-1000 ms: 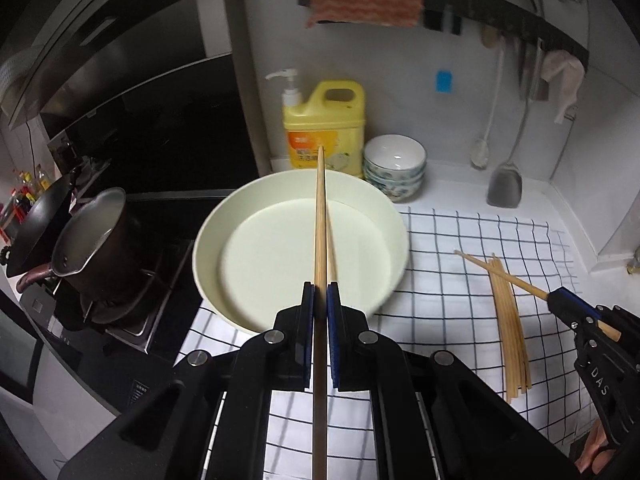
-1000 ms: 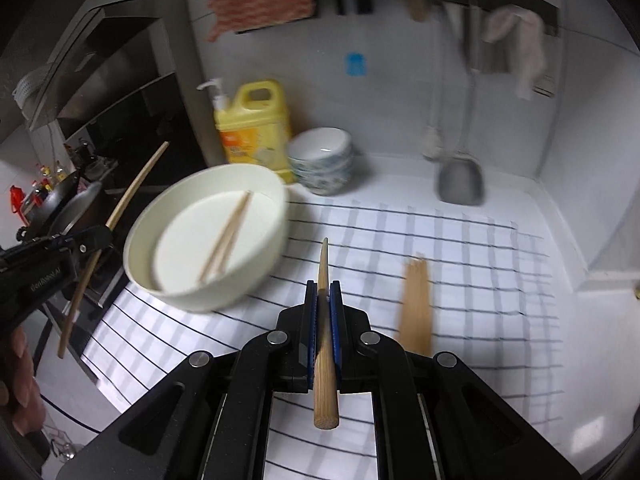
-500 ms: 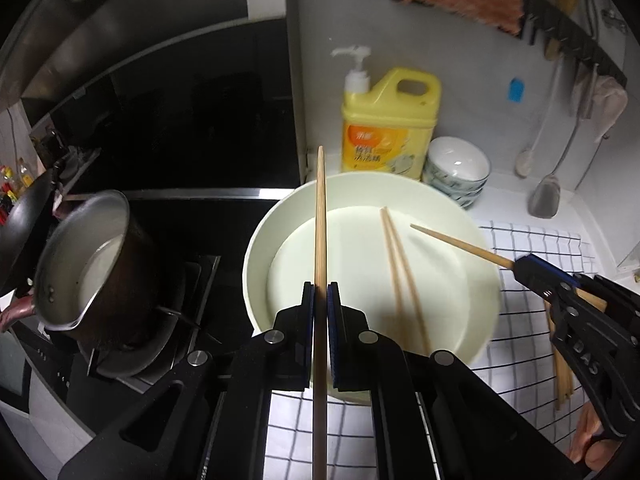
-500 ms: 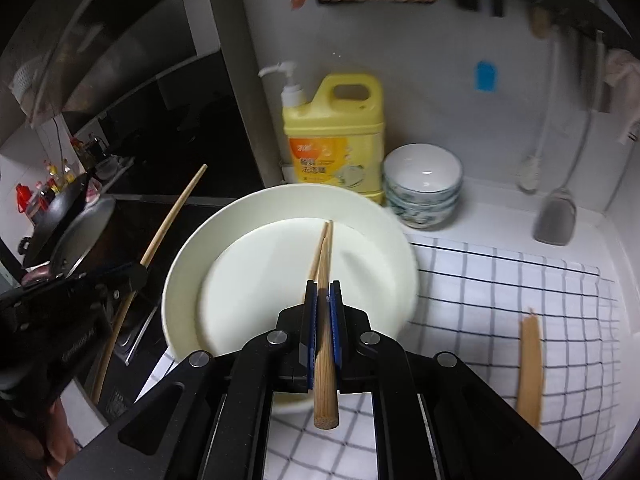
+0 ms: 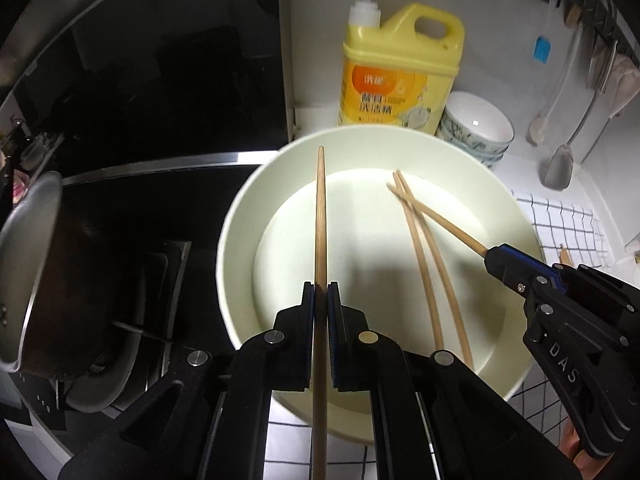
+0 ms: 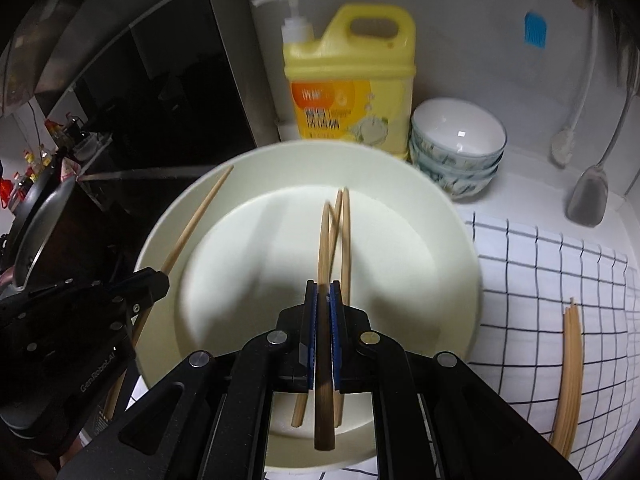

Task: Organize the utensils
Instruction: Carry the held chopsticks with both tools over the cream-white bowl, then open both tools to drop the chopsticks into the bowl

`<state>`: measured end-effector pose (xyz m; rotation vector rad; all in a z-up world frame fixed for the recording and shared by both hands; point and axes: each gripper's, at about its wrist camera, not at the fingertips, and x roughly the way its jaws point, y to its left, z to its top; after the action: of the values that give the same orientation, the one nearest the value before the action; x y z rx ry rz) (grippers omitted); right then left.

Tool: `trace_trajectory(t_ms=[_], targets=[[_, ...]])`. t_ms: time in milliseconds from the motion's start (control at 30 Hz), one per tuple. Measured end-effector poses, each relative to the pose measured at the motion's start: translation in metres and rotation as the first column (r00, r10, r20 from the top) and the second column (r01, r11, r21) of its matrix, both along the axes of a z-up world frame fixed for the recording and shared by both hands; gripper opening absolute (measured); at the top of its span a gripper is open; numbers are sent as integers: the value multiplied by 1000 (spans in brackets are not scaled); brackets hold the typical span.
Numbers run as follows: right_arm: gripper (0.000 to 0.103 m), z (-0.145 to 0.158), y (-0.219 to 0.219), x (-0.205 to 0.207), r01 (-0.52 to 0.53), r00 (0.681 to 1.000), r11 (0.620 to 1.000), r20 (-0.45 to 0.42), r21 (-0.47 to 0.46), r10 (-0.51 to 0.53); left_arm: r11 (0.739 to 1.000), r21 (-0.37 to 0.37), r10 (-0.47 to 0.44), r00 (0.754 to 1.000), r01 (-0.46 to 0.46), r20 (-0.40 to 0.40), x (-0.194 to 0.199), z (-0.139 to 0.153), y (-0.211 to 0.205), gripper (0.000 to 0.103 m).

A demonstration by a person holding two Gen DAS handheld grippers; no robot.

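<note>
A large cream bowl (image 5: pixel 236 240) (image 6: pixel 440 232) sits at the counter's edge beside the stove. Two wooden chopsticks (image 5: pixel 424 264) (image 6: pixel 346 240) lie inside it. My left gripper (image 5: pixel 320 286) (image 6: pixel 158 280) is shut on a chopstick (image 5: pixel 320 220) whose tip points over the bowl's left half. My right gripper (image 6: pixel 323 286) (image 5: pixel 492 254) is shut on another chopstick (image 6: pixel 322 248) over the bowl's middle, its tip close above the two lying ones. Several more chopsticks (image 6: pixel 570 376) lie on the checked cloth (image 6: pixel 540 280) to the right.
A yellow detergent bottle (image 5: pixel 400 76) and stacked small bowls (image 5: pixel 476 132) stand against the wall behind the big bowl. A dark pot (image 5: pixel 36 272) sits on the stove at left. A spatula (image 6: pixel 588 196) and other utensils hang on the right wall.
Both grippers came down and forward over the bowl, each keeping its chopstick. The right one left the checked cloth and swung left to the bowl. The bowl now fills both views.
</note>
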<state>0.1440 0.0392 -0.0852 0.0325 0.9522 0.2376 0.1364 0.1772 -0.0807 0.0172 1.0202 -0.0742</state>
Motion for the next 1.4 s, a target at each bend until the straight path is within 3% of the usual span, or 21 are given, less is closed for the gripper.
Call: trace_trajectory(t_ms=[300,500,567,633,767,833,1100,1400], targets=[[6,-31,4,16,-2,996,1000,-89,-2,2,1000,6,-20,999,20,-49,15,-21,-1,8],[8,-33,-1,14,22,995,999,-97,25,-19,1000,5,-11,999,11,-50,15,-26,1,9],[14,-31,-3,14,25,996,999,-90,20,-23,1000,3,-7,999,8,-48,14,-24,3,22],[22,-26,-4,12,34,997,999,-71,8,-33,1000,11,5,1000,-5,-28,13,-20,5,54],[43,-14,-11,7,54,998,999,-25,2,-54,999,29,22,1000,-22,21,5,-7,8,67],[47,-9,-15,4,56,998,998,-8,0,-56,999,31,31,999,-33,41,2,0,10,77],[59,9,-29,-14,91,995,995,25,27,-92,998,32,47,996,-50,78,-8,20,11,89],[65,30,-64,-58,183,980,982,65,44,-186,1000,16,15,993,-17,120,-30,42,-6,95]])
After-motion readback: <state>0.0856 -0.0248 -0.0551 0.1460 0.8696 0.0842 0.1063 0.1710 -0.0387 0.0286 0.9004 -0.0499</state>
